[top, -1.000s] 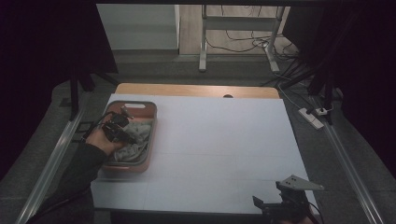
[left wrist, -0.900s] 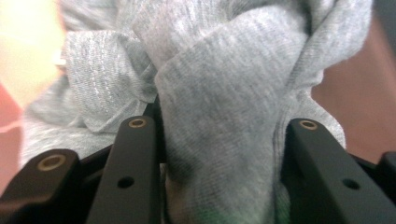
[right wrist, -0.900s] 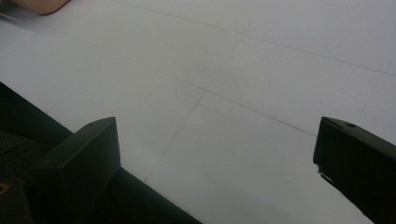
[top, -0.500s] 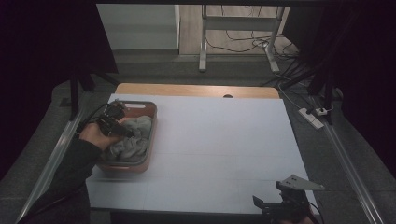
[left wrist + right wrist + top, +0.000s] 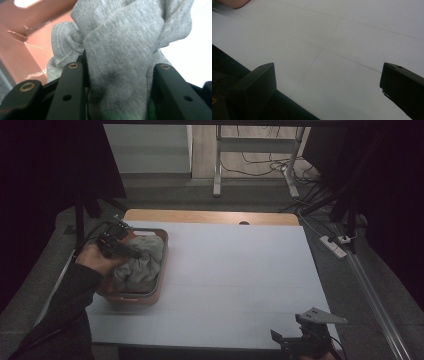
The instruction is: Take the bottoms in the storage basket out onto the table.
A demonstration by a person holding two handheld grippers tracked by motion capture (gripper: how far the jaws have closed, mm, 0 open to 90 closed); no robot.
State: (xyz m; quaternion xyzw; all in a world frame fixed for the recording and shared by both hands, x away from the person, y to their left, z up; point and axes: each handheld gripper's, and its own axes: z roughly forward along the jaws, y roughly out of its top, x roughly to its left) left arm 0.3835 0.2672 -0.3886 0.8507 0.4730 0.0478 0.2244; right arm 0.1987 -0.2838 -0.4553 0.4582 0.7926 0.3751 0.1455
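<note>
White desk (image 5: 240, 285) spans frame centre. Orange tray (image 5: 161, 270) at centre left holds grey cloth (image 5: 142, 265), heaped for picking. Your left gripper (image 5: 125, 251) jaws clamp cloth fold to lift it. Your right gripper (image 5: 305, 340), lower right, jaws wide, waiting.

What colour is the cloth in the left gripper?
Grey cloth, clearest in the left gripper view.

Your left gripper (image 5: 131, 252) sat at the table's left side, its jaws clamped on grey cloth (image 5: 120, 62), with your left hand (image 5: 96, 260) wrapped around its body and your dark-sleeved forearm running in from the bottom left. Your right gripper (image 5: 300, 342) rested at the near right edge, jaws spread wide with nothing between them.
</note>
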